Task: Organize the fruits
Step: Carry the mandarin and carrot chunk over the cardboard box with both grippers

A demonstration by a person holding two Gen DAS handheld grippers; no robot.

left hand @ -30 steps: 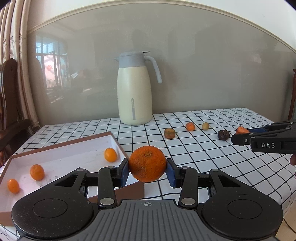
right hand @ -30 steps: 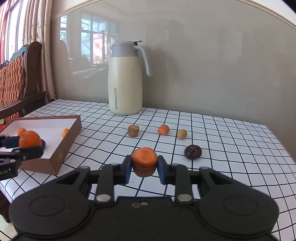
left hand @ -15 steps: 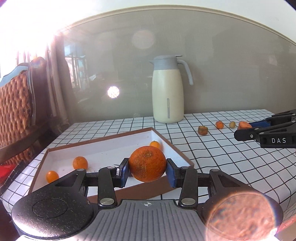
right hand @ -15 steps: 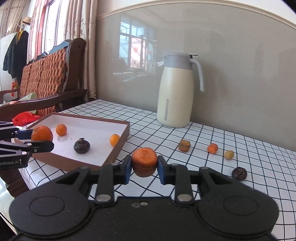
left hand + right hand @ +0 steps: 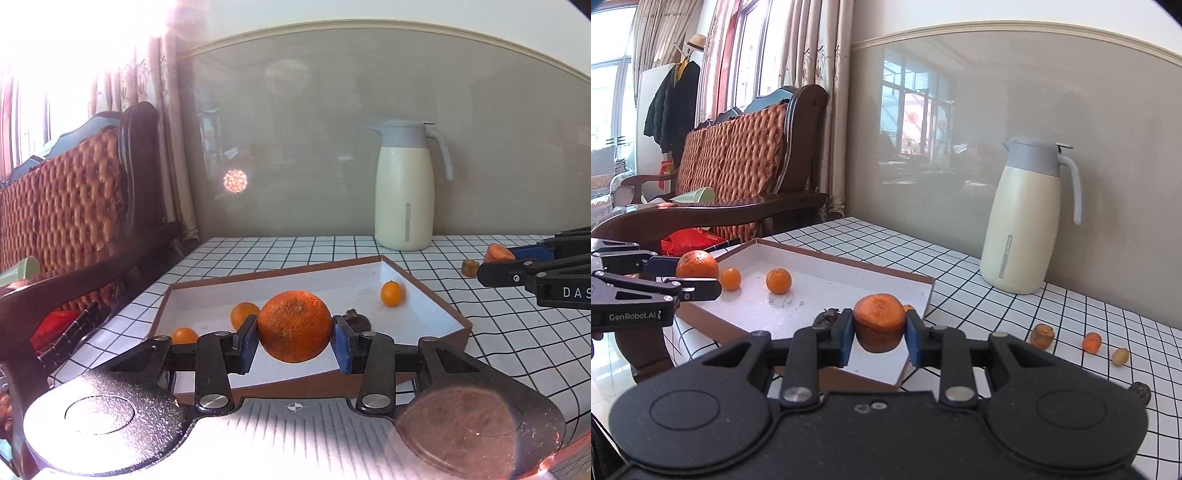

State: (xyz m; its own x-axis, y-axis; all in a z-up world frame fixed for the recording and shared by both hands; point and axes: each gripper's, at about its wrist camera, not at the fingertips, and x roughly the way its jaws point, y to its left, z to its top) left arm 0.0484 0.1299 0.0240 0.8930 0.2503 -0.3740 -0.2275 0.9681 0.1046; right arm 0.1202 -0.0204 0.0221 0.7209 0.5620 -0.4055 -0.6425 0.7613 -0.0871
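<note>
My left gripper [image 5: 294, 338] is shut on a large orange [image 5: 294, 325] and holds it above the near edge of the brown box [image 5: 436, 295] with a white inside. The box holds small oranges [image 5: 391, 293] and a dark fruit [image 5: 356, 321]. My right gripper [image 5: 880, 338] is shut on a flattened orange fruit [image 5: 880, 319] above the box's right part [image 5: 916, 295]. In the right wrist view the left gripper [image 5: 698, 277] with its orange [image 5: 697, 264] is at the left.
A cream thermos jug [image 5: 1023, 221] stands at the back of the checked table [image 5: 1071, 317]. Several small fruits [image 5: 1042, 335] and a dark one [image 5: 1140, 392] lie on the table to the right. A wooden chair [image 5: 738, 166] stands left of the table.
Both grippers have swung left toward the box, each still holding its fruit. The box now lies under both grippers.
</note>
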